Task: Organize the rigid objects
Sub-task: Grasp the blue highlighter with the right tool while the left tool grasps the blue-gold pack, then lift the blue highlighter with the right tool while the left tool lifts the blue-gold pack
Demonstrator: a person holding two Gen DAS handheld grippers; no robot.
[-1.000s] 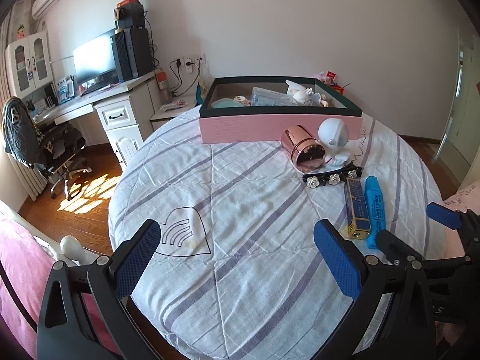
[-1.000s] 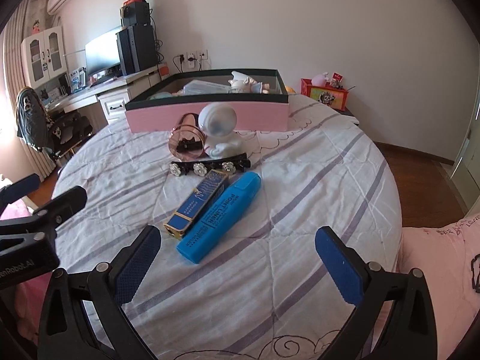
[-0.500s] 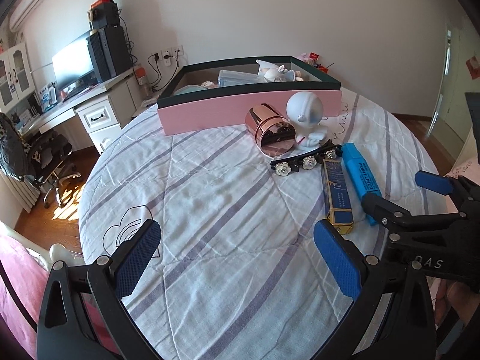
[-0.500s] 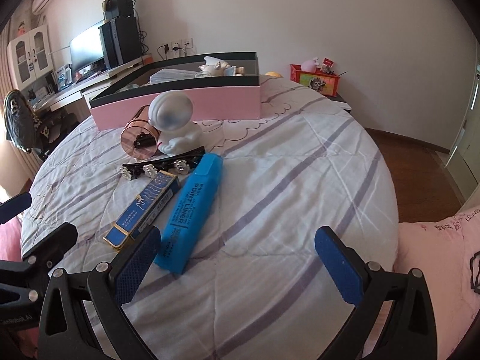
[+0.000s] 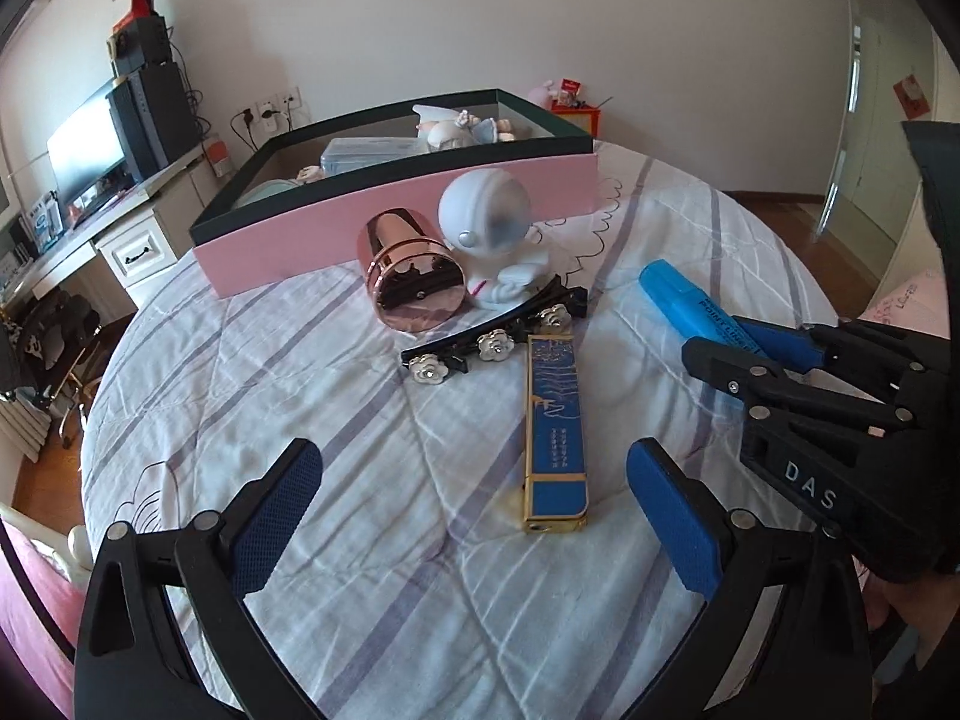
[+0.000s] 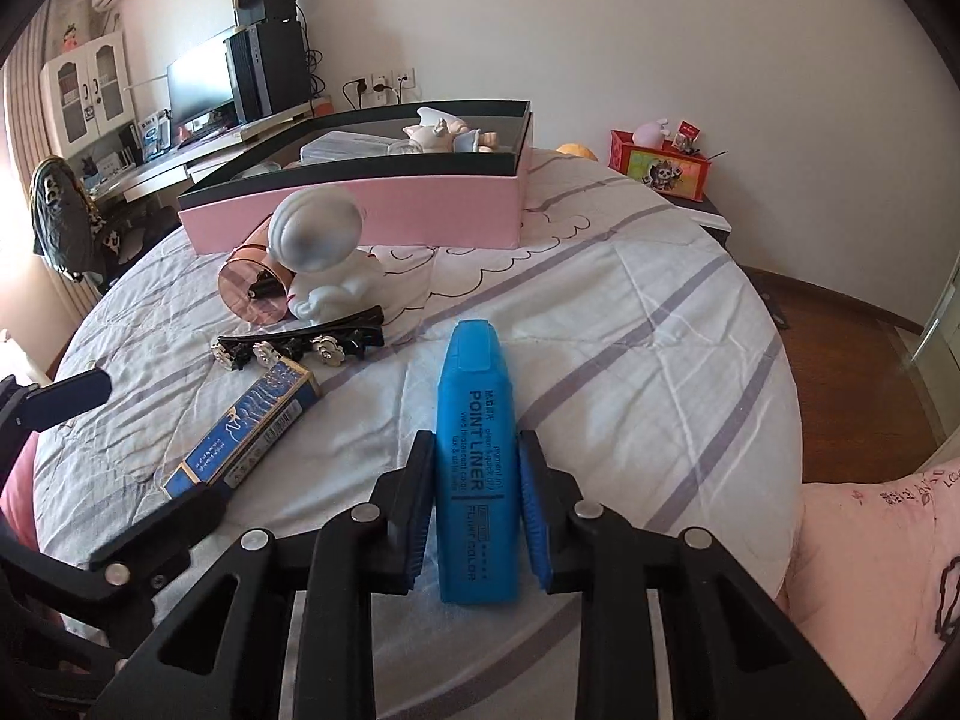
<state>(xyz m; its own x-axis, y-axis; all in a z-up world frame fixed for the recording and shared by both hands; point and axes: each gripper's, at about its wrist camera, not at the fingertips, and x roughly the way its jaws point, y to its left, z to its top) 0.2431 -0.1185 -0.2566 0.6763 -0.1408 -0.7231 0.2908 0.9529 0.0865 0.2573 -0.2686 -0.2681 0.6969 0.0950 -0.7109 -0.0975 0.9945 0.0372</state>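
My right gripper (image 6: 477, 474) is shut on a big blue highlighter (image 6: 476, 450) that lies on the striped bedspread; both pads press its sides. It also shows in the left wrist view (image 5: 690, 306), with the right gripper (image 5: 744, 348) around it. My left gripper (image 5: 474, 510) is open and empty, just in front of a blue and gold box (image 5: 555, 432). Behind lie a black hair clip with flowers (image 5: 492, 342), a rose-gold cylinder (image 5: 411, 279) on its side and a white astronaut figure (image 5: 495, 234). The pink box with a dark rim (image 5: 384, 222) holds several items.
A desk with a monitor (image 5: 90, 144) and a chair (image 5: 54, 324) stand at the left. A red box (image 6: 660, 165) sits on a stand beyond the bed. A pink pillow (image 6: 882, 540) lies at the right. Wooden floor surrounds the round bed.
My right gripper moved forward and closed on the blue highlighter. My left gripper moved forward and right, toward the blue and gold box, still open.
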